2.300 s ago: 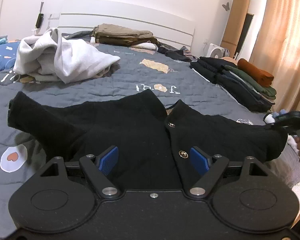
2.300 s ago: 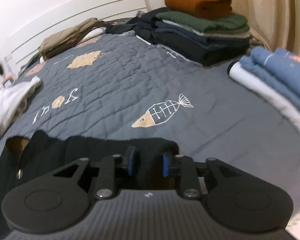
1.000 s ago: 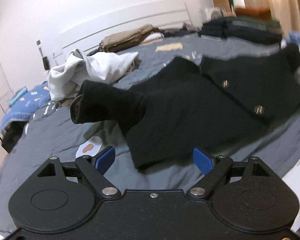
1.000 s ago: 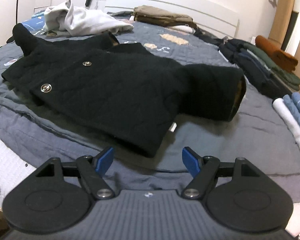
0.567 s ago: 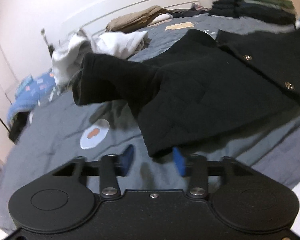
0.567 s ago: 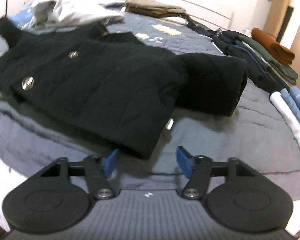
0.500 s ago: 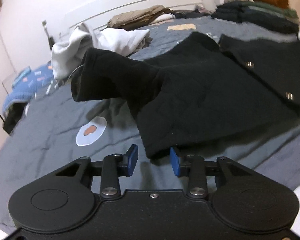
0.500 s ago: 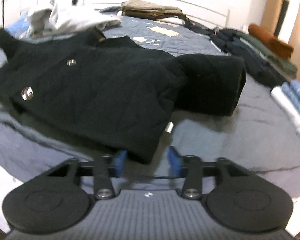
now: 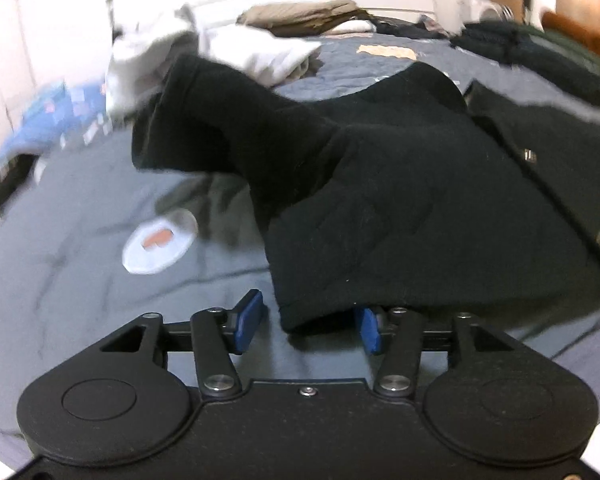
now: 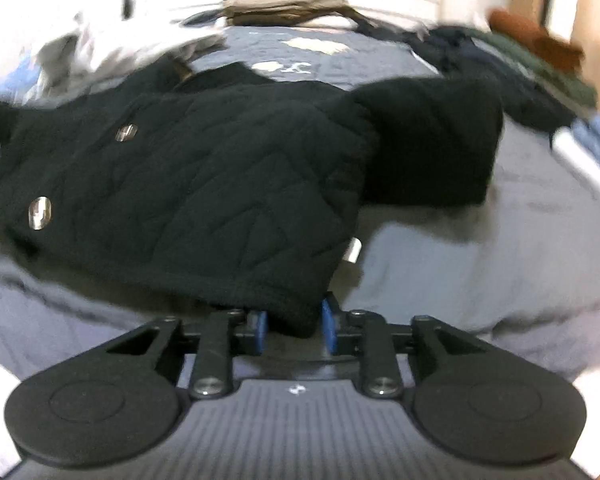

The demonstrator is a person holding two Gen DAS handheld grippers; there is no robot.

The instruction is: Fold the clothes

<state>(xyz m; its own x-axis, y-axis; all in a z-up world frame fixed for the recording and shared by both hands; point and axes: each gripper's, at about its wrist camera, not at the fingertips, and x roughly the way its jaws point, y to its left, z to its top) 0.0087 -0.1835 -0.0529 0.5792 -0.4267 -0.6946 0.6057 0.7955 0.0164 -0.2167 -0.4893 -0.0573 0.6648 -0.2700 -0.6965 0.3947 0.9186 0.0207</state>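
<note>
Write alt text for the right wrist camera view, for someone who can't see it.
The right gripper has been closing on the near hem corner of a black quilted jacket spread on a grey bedspread. Folded clothes lie blurred behind.

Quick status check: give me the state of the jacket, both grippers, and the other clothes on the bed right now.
Black jacket: spread flat, unfolded, front buttoned.
Left gripper: jaws just been closing, hem corner between them, gap at one pad.
Right gripper: jaws just been closing, now pinching the other hem corner.
White garment: crumpled, unfolded.
Dark clothes stack: folded, piled.
</note>
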